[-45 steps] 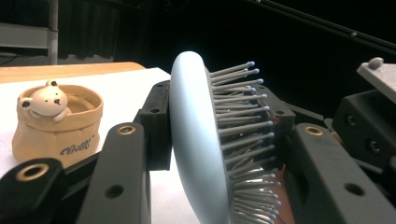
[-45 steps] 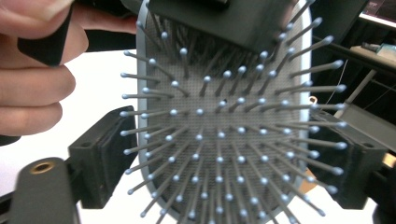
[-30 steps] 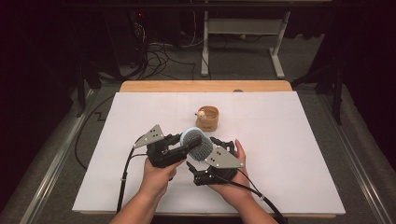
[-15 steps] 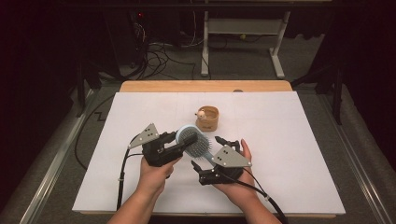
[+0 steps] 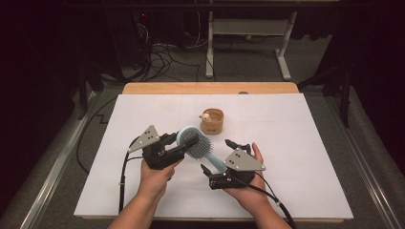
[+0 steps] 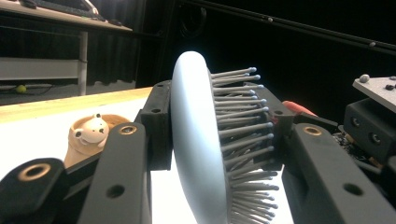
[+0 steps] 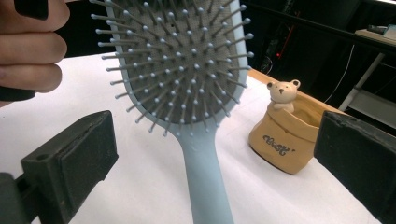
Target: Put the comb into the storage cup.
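A pale blue paddle hairbrush [image 5: 203, 147] is held up above the white table cover [image 5: 310, 143], bristles toward the right hand. My left gripper [image 5: 187, 143] is shut on its head: in the left gripper view one pad presses the smooth back and the other the bristles of the brush [image 6: 196, 140]. My right gripper [image 5: 216, 155] is open. Its two pads stand wide apart on either side of the brush handle [image 7: 205, 186] without touching it.
A tan bag-shaped pot with a small bear on its rim [image 5: 212, 120] stands just behind the brush, seen again as the pot [image 7: 285, 135] in the right gripper view. A wooden strip [image 5: 210, 88] borders the far table edge. Cables and a desk frame lie beyond.
The right gripper has drawn back a little to the right from the brush, and its jaws now stand wider apart. The left gripper keeps its hold on the brush head.
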Available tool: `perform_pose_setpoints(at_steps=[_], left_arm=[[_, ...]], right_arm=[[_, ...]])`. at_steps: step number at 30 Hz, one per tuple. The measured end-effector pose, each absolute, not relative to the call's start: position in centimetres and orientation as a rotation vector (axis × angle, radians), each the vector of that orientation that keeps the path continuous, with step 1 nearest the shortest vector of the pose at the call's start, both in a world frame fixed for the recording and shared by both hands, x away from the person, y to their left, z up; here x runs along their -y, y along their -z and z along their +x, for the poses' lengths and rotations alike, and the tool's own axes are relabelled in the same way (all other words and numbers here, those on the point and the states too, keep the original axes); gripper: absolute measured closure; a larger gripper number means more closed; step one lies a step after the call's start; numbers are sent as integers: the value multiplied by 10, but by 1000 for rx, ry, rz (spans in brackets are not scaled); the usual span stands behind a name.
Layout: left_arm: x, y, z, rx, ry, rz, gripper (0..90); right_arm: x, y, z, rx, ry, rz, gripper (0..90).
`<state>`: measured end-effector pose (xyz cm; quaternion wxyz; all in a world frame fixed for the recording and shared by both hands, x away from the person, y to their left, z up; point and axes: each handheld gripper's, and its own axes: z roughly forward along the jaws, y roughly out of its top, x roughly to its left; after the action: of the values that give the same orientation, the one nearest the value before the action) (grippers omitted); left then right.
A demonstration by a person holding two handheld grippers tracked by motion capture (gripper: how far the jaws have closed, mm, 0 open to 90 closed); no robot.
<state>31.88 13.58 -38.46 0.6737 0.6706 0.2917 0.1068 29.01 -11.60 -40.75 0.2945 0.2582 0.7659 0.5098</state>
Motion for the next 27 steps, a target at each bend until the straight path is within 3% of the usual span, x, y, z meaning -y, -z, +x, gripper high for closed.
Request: perform_pose_setpoints(at_steps=[27], left_arm=[[-159,375,314,-682,-406,1515,574]], right_arm=[[164,417,294,-2011,-1285,796,0]])
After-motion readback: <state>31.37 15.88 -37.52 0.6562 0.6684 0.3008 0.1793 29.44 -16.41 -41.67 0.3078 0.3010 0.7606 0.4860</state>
